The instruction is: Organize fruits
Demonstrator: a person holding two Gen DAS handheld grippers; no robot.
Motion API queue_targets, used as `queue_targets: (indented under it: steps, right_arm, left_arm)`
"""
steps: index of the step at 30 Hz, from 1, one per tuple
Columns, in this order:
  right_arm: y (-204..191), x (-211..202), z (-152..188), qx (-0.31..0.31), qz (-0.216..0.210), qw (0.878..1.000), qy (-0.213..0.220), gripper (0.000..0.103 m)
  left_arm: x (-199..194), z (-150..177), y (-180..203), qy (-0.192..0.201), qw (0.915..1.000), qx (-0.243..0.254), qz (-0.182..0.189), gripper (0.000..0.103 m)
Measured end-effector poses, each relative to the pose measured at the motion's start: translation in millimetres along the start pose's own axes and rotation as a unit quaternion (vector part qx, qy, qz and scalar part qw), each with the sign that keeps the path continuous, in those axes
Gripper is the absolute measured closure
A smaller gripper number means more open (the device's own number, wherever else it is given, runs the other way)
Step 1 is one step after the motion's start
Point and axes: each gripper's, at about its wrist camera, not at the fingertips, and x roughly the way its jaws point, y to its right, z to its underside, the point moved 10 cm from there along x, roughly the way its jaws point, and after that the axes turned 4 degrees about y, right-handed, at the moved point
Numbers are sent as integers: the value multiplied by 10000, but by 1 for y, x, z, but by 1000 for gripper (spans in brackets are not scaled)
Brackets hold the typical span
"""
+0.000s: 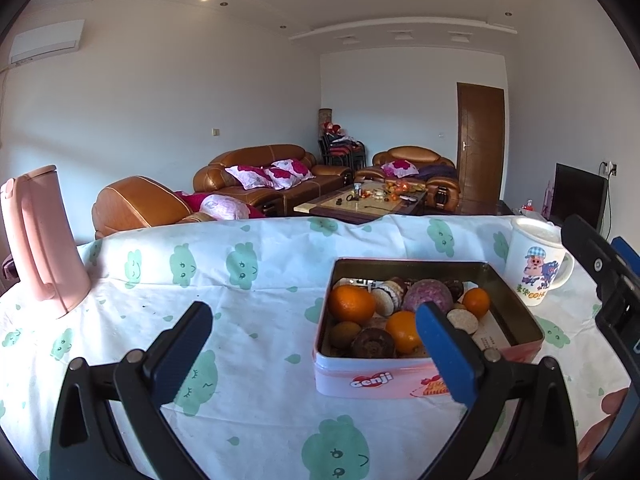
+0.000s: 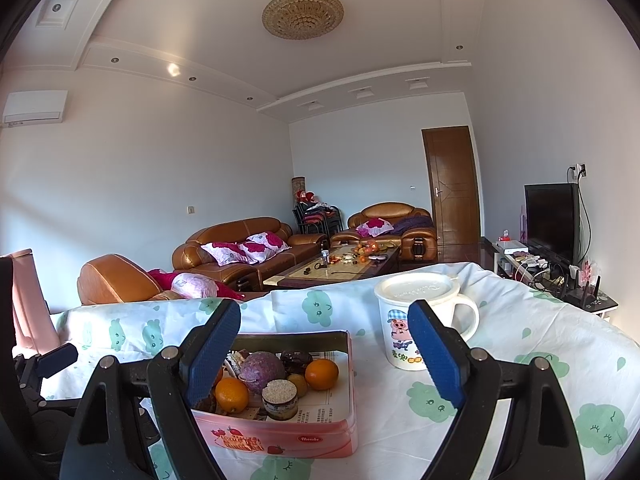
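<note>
At the far left of the table [image 1: 260, 280], which is covered by a white cloth printed with green clouds, a pink kettle [image 1: 38, 240] stands upright, its left side cut by the edge of the left wrist view. The left gripper [image 1: 314, 326] hovers level above the cloth with its blue-padded fingers [image 1: 440, 344] spread wide and nothing between them; the left finger hangs over bare cloth, while the right one crosses in front of the pink tin [image 1: 516, 312] and hides part of its contents. That open tin lies to the right of centre and holds three oranges, the largest orange [image 1: 351, 304] at its left, along with a purple round fruit [image 1: 427, 296], a small brownish fruit and several cakes or biscuits that are hard to tell apart. The right gripper [image 2: 324, 344] is also held low and level, its fingers [image 2: 434, 352] wide apart and empty: the left finger overlaps the tin's near-left corner, the right finger stands in front of the white cartoon mug [image 2: 416, 320], covering part of its side. The lidded mug sits just beside the tin on its right. At the right edge of the left wrist view, part of the right gripper's black frame shows, cut off.
</note>
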Motion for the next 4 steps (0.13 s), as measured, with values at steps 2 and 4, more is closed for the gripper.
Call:
queue_targets:
  steps: [2, 4]
  right_arm:
    - [0, 0, 0, 3, 0, 10000, 0, 16]
    - [0, 0, 0, 6, 4, 10000, -3, 16]
  left_arm:
    - [1, 0, -3, -18, 10000, -8, -31, 0]
    - [2, 0, -6, -42, 10000, -26, -36, 0]
